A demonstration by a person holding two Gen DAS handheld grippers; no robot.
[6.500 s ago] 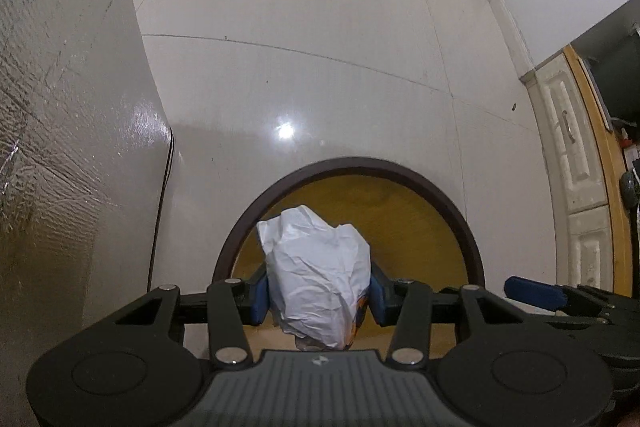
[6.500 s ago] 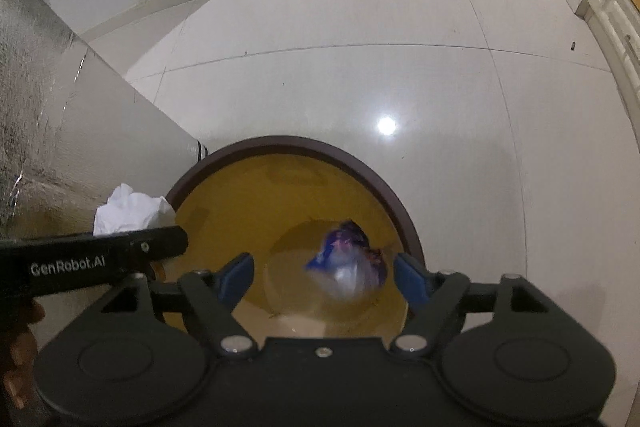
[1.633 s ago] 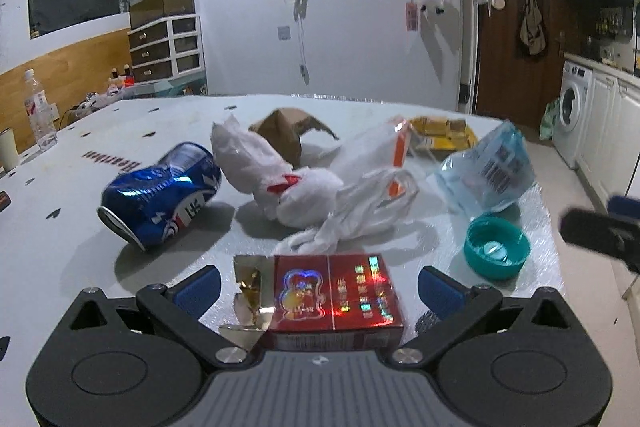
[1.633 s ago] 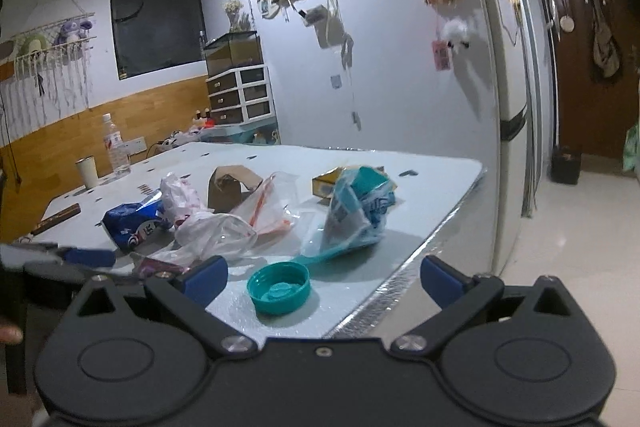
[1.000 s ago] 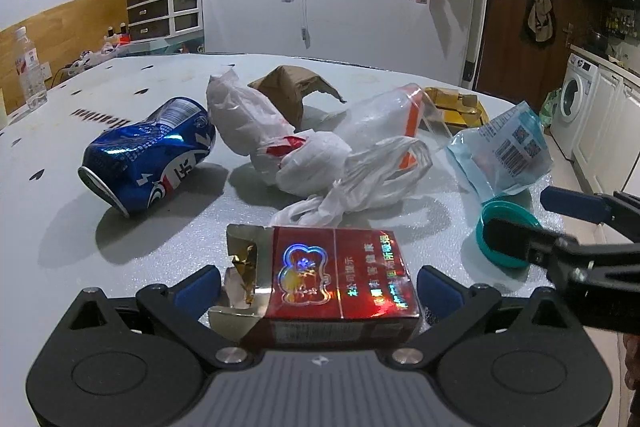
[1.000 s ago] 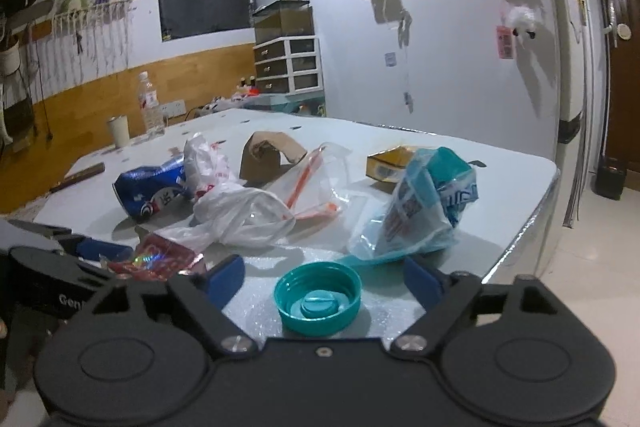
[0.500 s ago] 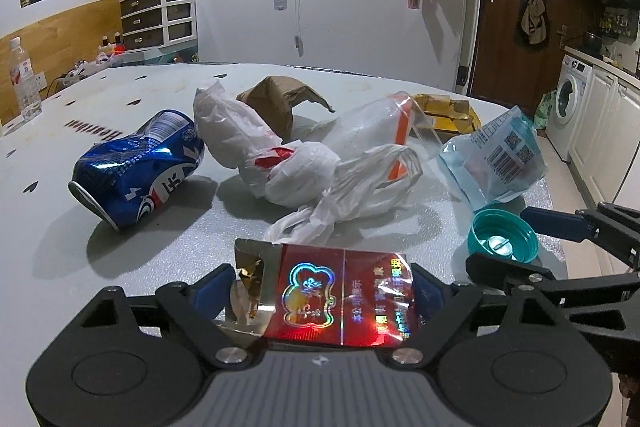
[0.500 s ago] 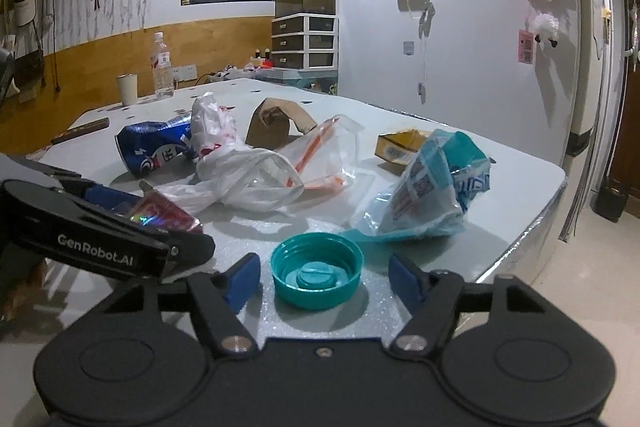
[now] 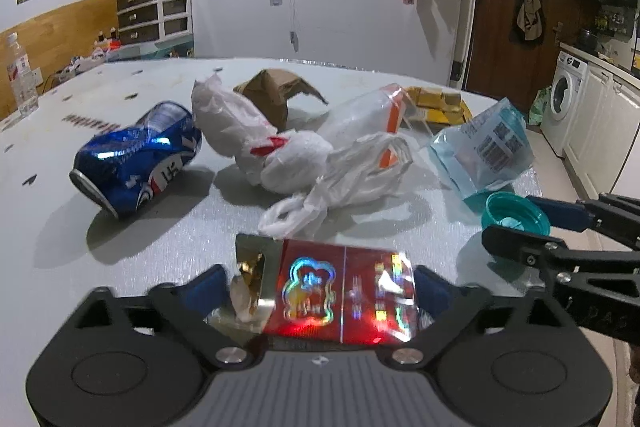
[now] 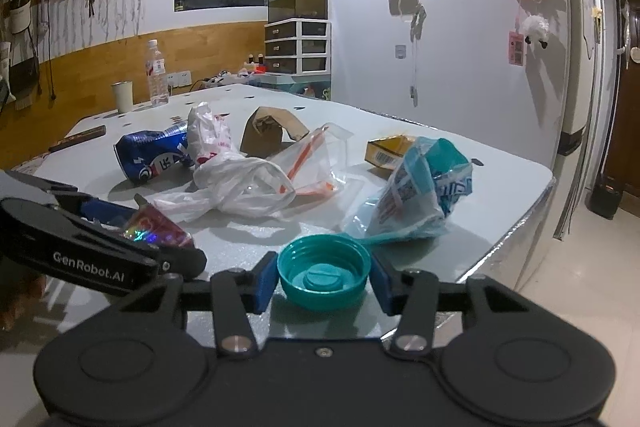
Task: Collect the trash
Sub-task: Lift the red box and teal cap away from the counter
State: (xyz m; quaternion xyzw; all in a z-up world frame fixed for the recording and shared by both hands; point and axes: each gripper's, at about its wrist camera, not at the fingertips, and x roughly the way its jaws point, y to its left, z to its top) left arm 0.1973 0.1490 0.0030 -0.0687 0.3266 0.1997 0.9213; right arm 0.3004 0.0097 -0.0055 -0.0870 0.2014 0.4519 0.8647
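The left gripper [image 9: 320,291] clamps a red holographic cigarette pack [image 9: 340,291] between its blue pads, the pack's long axis running crosswise from pad to pad, its torn gold-foil end toward the left pad. The right gripper [image 10: 323,281] is closed narrowly on a round teal plastic lid [image 10: 323,277], hollow side up, near the grey table's [image 10: 500,187] front edge. Just beyond lie a white plastic bag [image 9: 340,183], a crushed blue can [image 9: 136,159] on its side, and a teal-and-clear wrapper [image 10: 416,195]. Open floor lies right of the table edge.
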